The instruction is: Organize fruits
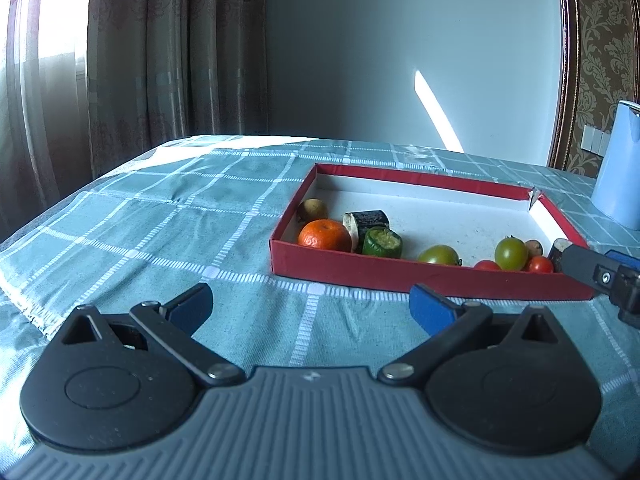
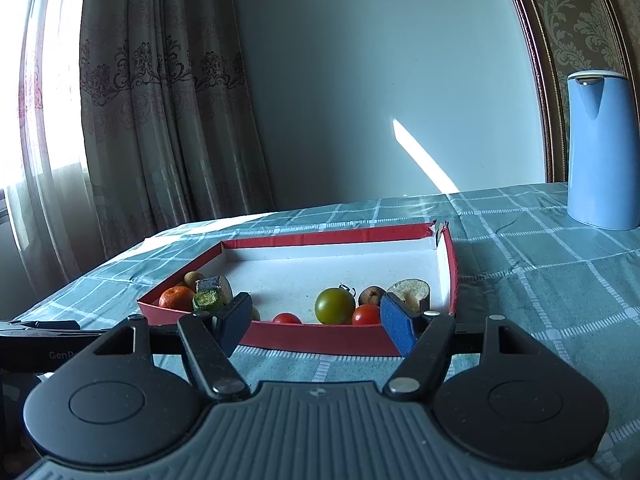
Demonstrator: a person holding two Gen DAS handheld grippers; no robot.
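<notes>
From my left wrist view, the blue jug (image 1: 618, 168) is cut off by the right edge, and the right hand-held gripper (image 1: 600, 276) enters there only in part, covering the dark cut piece (image 1: 559, 249) at the red tray's (image 1: 420, 276) near corner. In my right wrist view, the gripper's left finger (image 2: 234, 326) hides most of one green tomato (image 2: 255, 313), and the tray's front wall conceals the undersides of the red tomatoes (image 2: 287, 318). The small brown fruit (image 2: 371, 295) is too small to identify.
</notes>
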